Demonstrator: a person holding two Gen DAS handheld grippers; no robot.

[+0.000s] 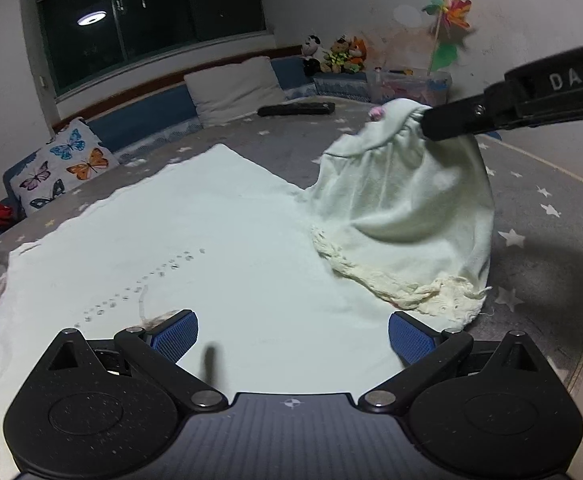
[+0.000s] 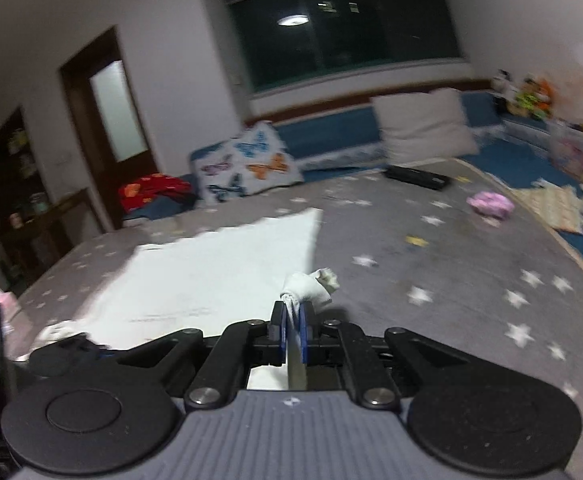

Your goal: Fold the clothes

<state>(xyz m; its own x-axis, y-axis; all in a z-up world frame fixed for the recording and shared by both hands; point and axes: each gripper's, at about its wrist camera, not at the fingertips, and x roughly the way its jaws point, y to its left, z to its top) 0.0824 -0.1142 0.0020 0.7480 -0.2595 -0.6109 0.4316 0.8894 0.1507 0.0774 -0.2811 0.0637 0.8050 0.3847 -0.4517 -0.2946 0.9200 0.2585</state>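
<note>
A pale green garment [image 1: 195, 240] with a frayed cream hem [image 1: 403, 292] lies spread on a grey star-patterned carpet [image 1: 531, 208]. My left gripper [image 1: 291, 336] hovers low over its near part, blue pads wide apart, nothing between them. My right gripper [image 1: 427, 126] reaches in from the right, shut on a bunched corner of the garment and holding it up off the carpet like a tent. In the right wrist view the garment [image 2: 211, 280] spreads ahead to the left, and the right gripper [image 2: 291, 330] pinches a fold of it between its blue pads.
Cushions line the far wall: a butterfly pillow [image 1: 65, 166], a white pillow [image 1: 235, 88], soft toys [image 1: 335, 56]. A black flat object [image 1: 295, 109] and a pink item [image 2: 489, 204] lie on the carpet. A toy box with a pinwheel [image 1: 447, 12] stands far right.
</note>
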